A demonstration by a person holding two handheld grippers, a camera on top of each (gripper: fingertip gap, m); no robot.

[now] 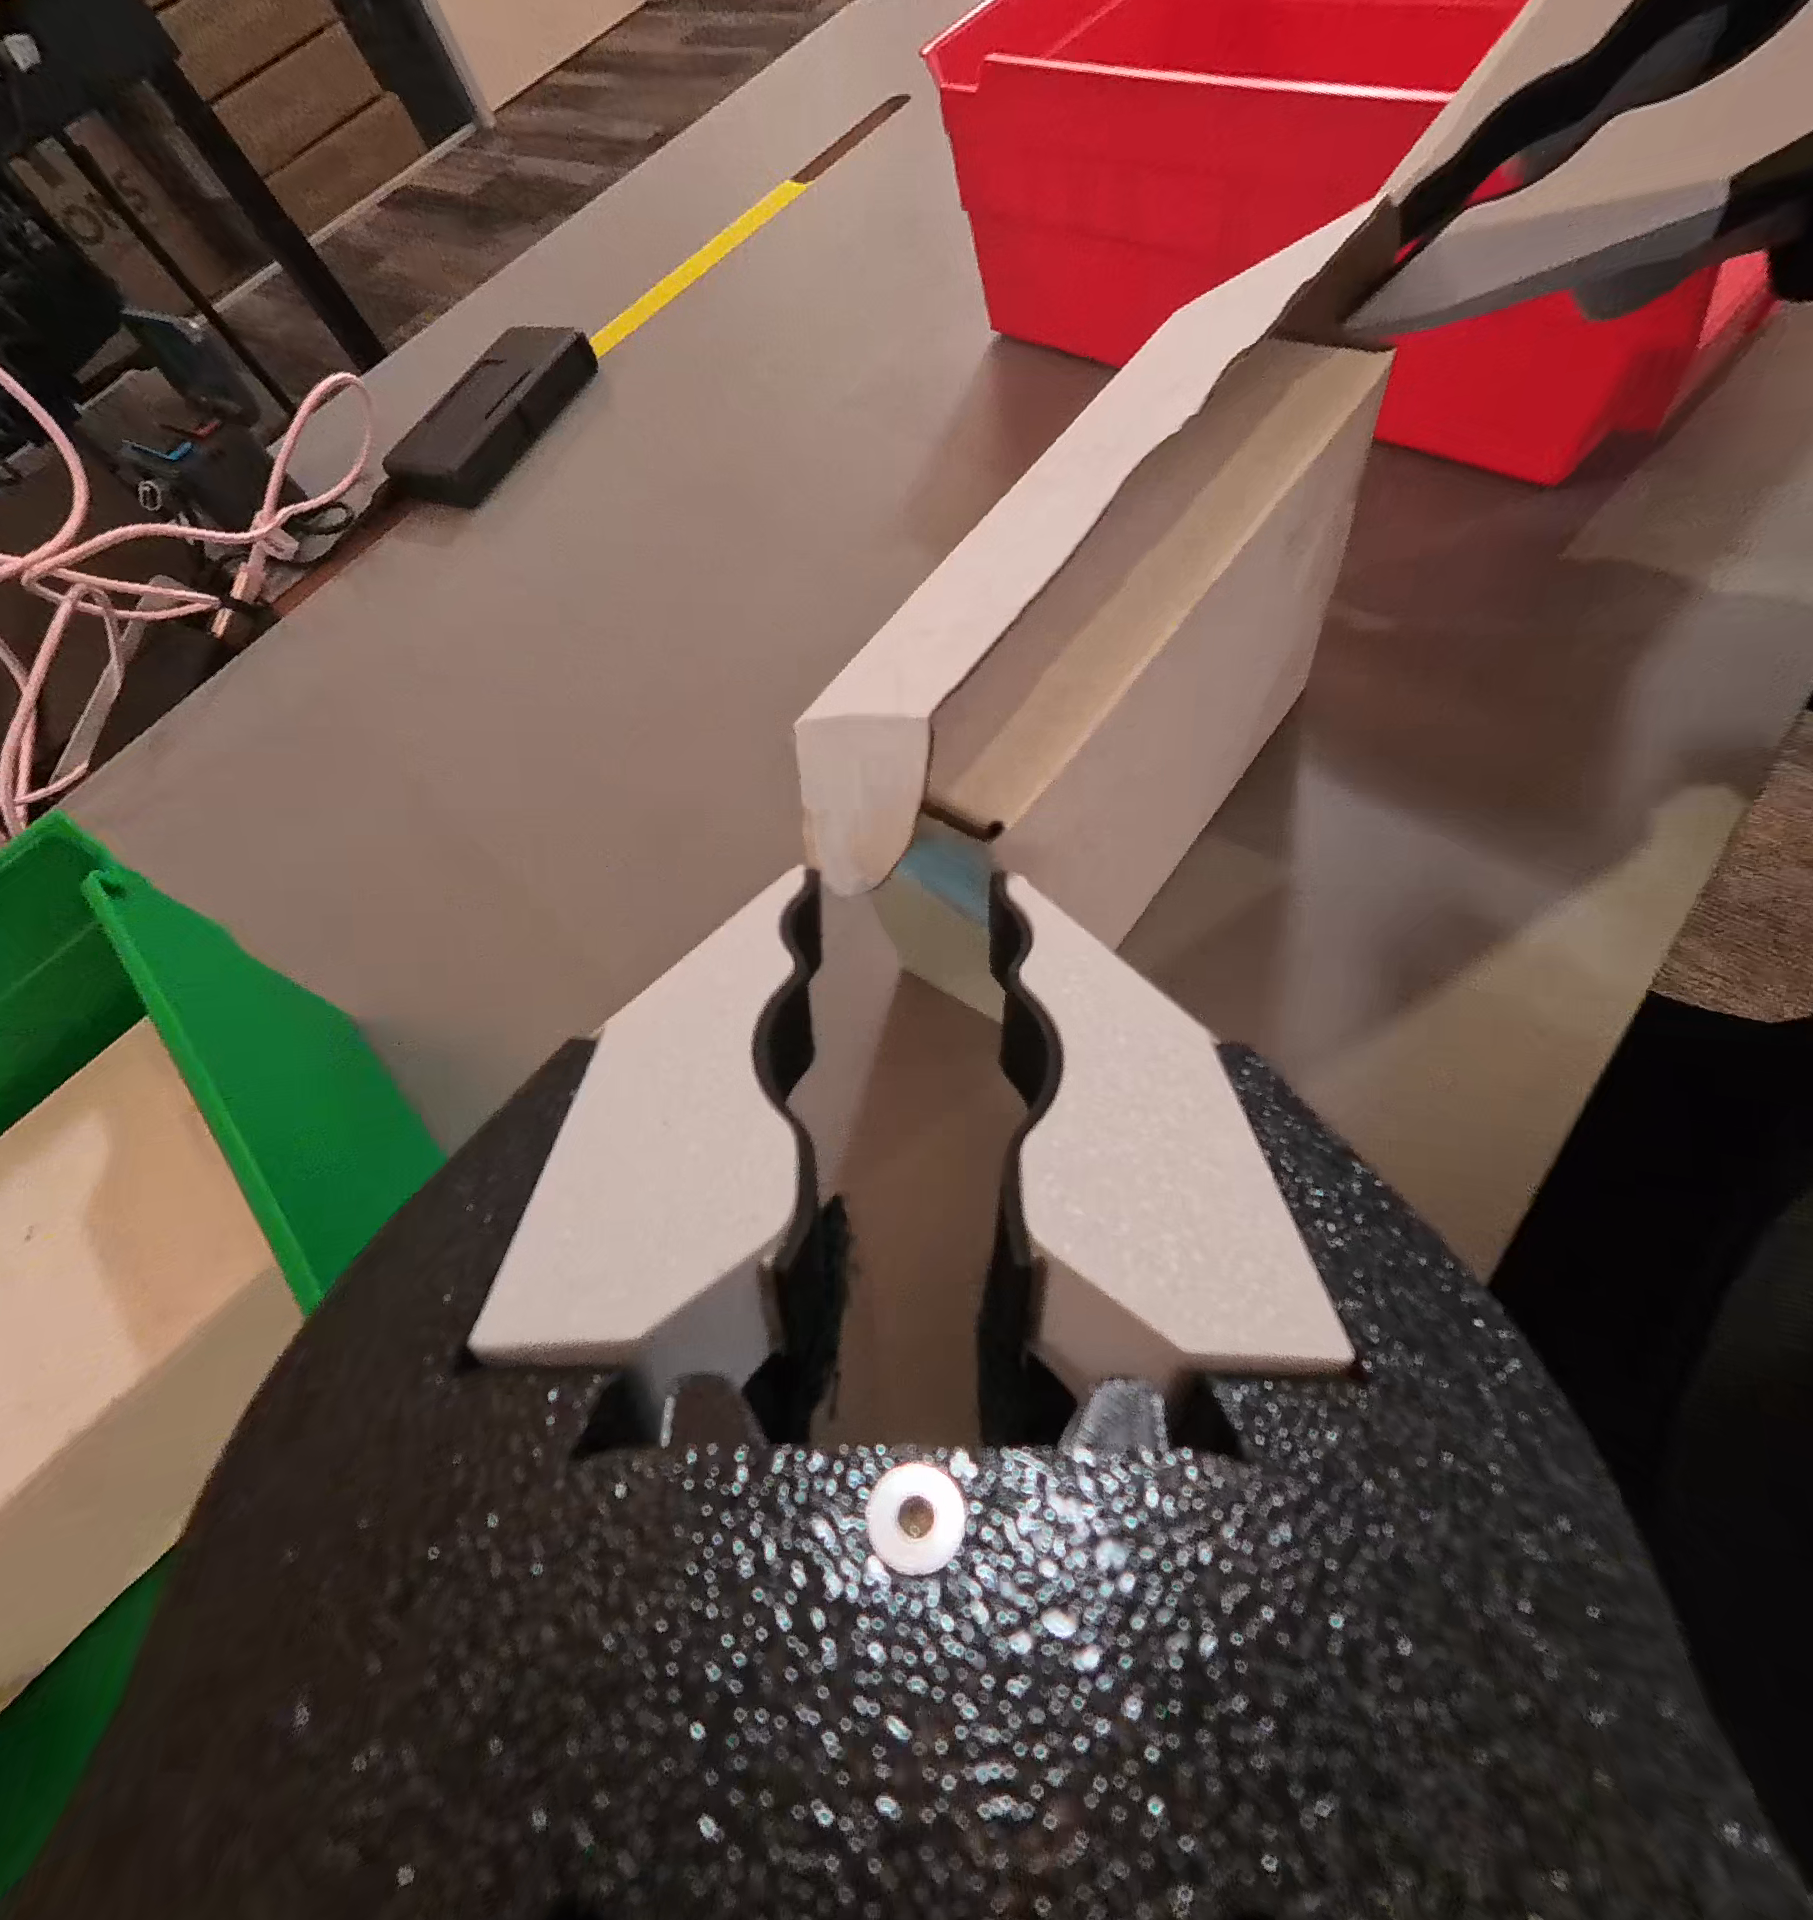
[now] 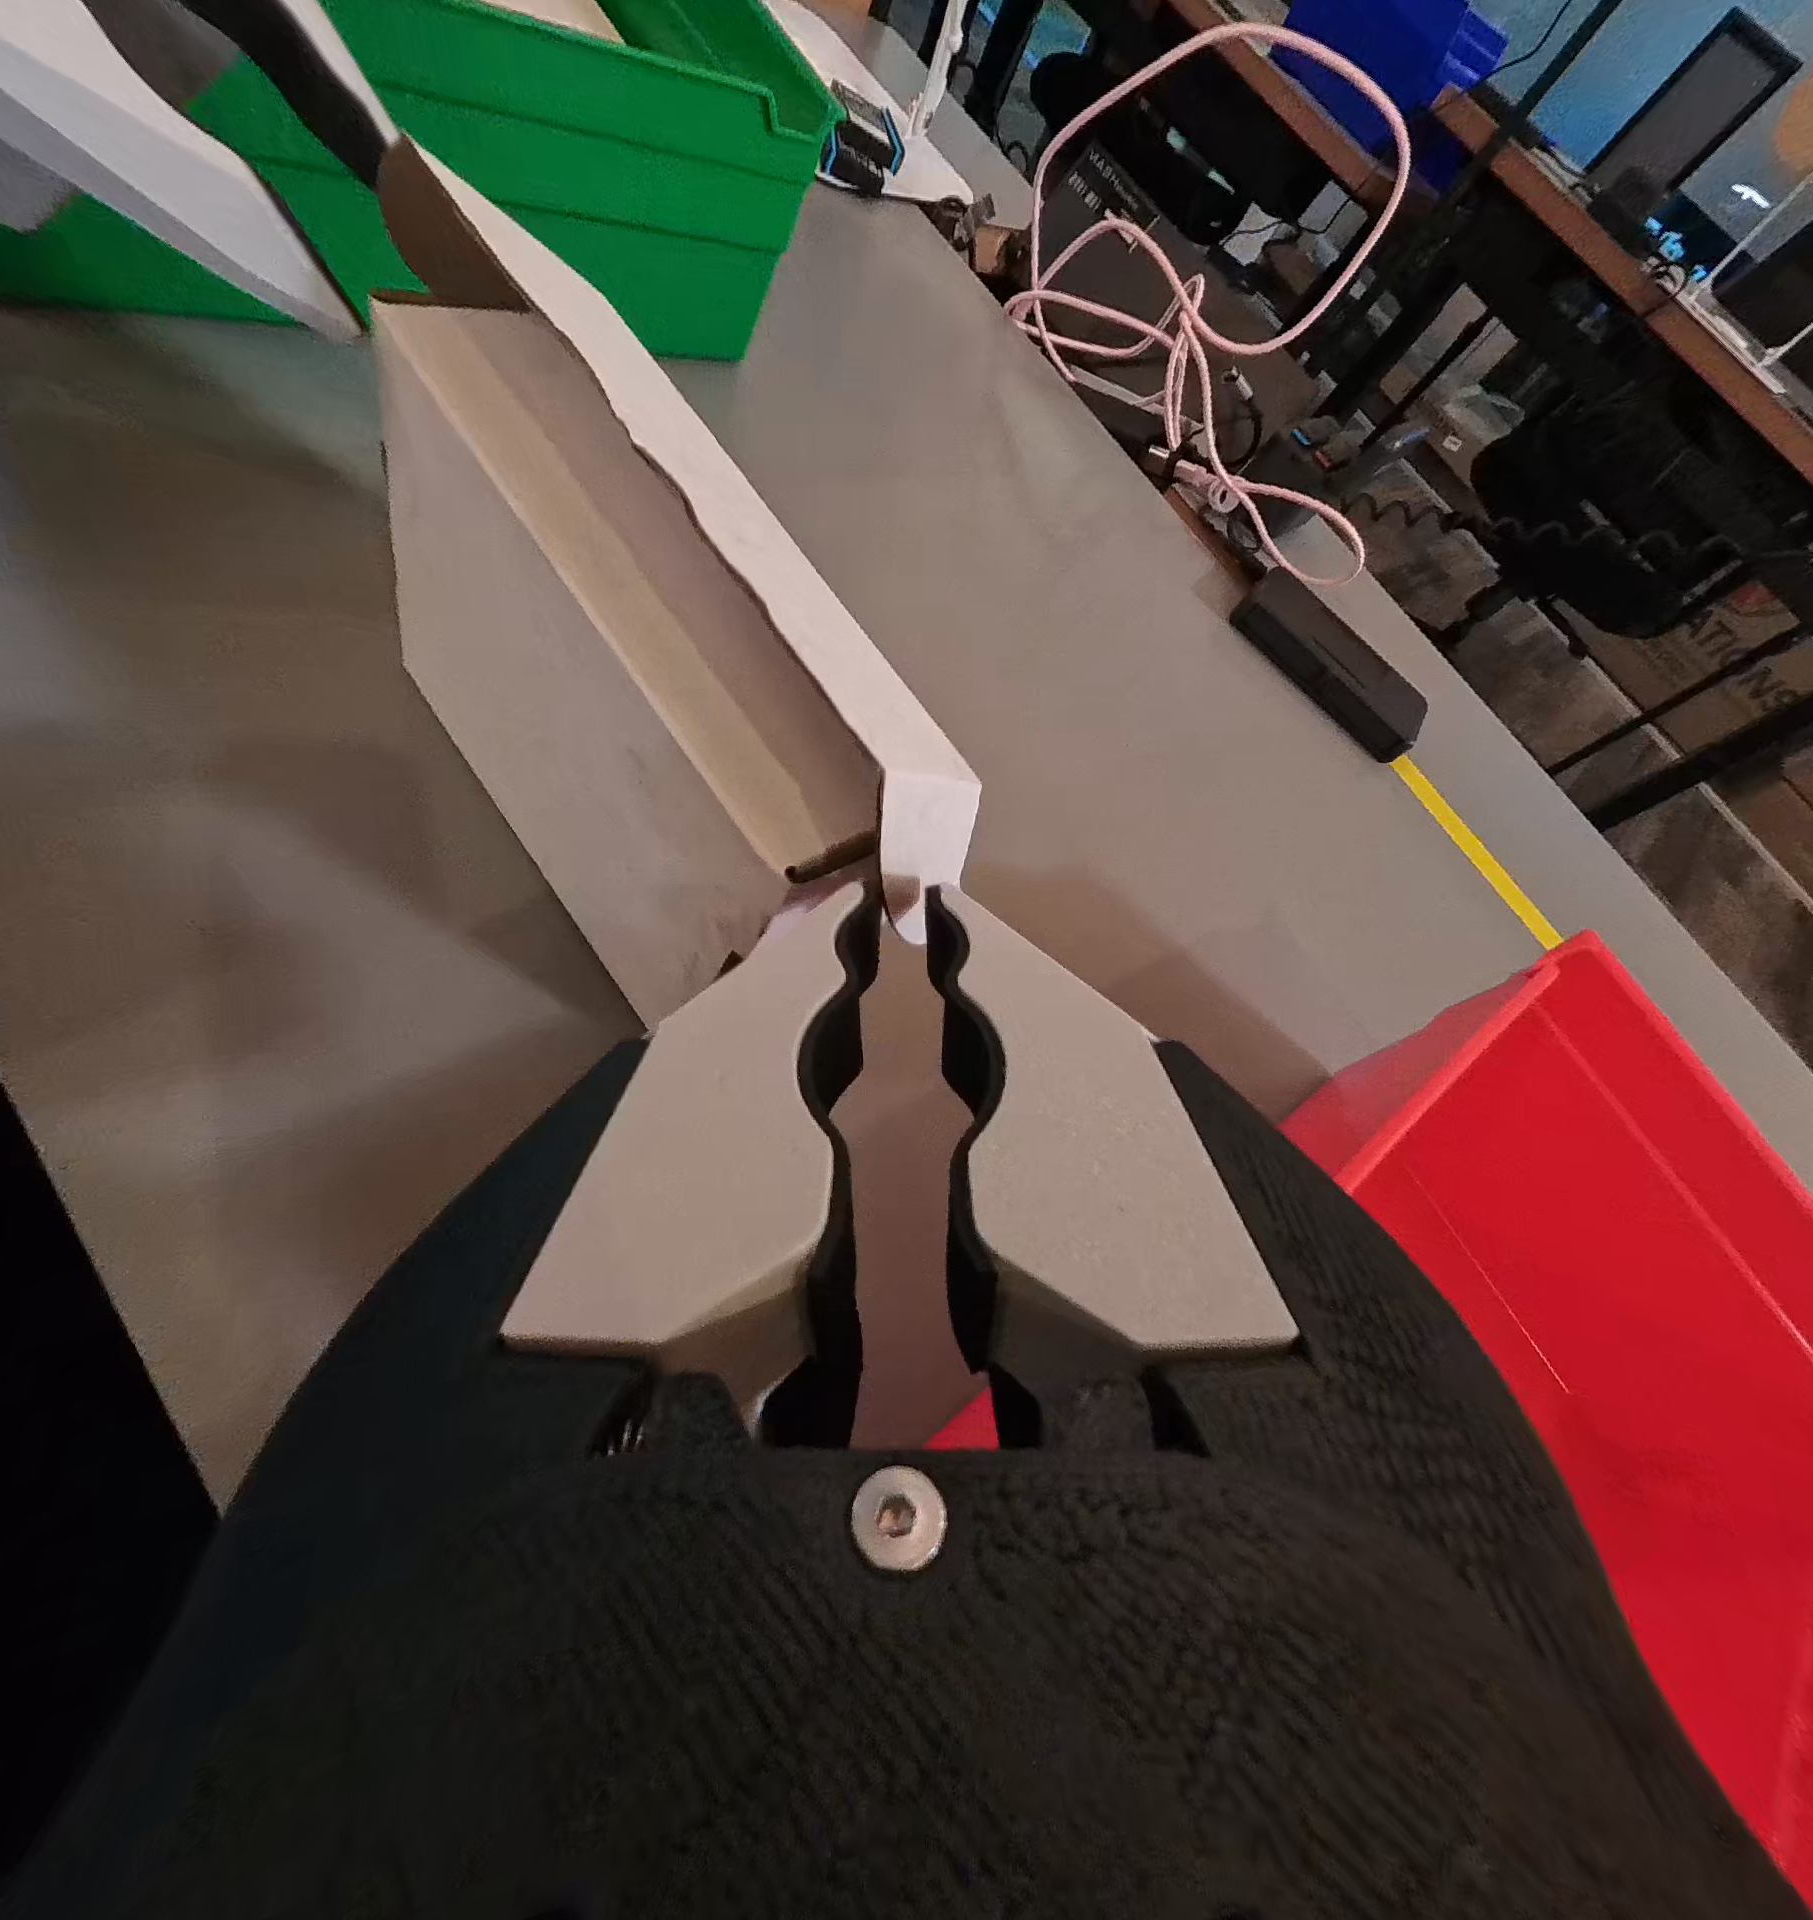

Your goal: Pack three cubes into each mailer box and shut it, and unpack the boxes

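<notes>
A white mailer box (image 1: 1172,665) lies on the grey table (image 1: 528,644) with its lid (image 1: 1037,540) raised a little along one edge. My left gripper (image 1: 907,883) is closed around the near end of the box. One pad lies against the lid's white side flap (image 1: 860,800) and the other against the end panel (image 1: 949,956), where a blue patch shows. My right gripper (image 2: 907,904) is shut on the lid's flap (image 2: 928,831) at the other end of the box (image 2: 528,644). Each gripper also shows far off in the other view: the right (image 1: 1380,270) and the left (image 2: 362,208).
A red bin (image 1: 1193,208) stands beyond the box, and it also shows in the right wrist view (image 2: 1608,1247). A green bin (image 1: 206,1039) holds a cardboard box (image 1: 81,1299). A black device (image 1: 486,416), pink cable (image 1: 102,582) and yellow tape (image 1: 704,260) lie near the table's far edge. The tips of one gripper are about 20 centimetres away from the tips of the other.
</notes>
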